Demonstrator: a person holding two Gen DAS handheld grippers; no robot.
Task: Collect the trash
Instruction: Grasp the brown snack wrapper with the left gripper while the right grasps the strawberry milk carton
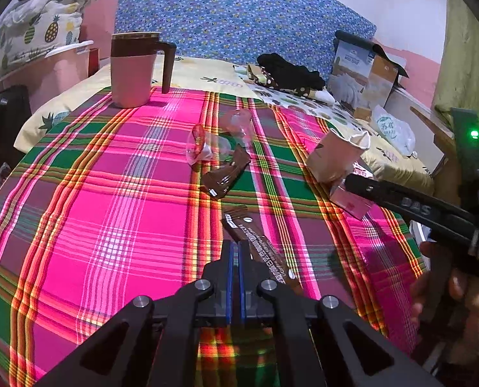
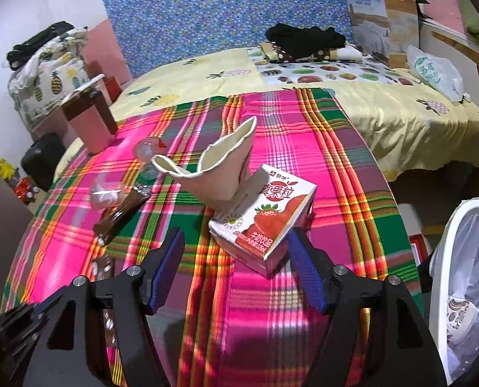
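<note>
Caught collection in the pick-up step, with trash spread over the plaid cloth [image 2: 304,322]. Noted the white lined bin [image 2: 445,225] off the cloth's right edge, holding a patterned paper item and little else visible. Noted the lidded pink mug [image 1: 131,74] at the far left, contents hidden. Found the right gripper [image 2: 236,238] spread wide astride the strawberry milk carton [image 2: 265,213], pads not pressing; next called for closing on its sides, then carrying it to the bin. Behind, touching it, saw the crushed paper cup [image 2: 220,174], apparently empty. Found the left gripper [image 1: 236,246] clenched tight at the brown wrapper [image 1: 255,235]; could not tell whether pinched
</note>
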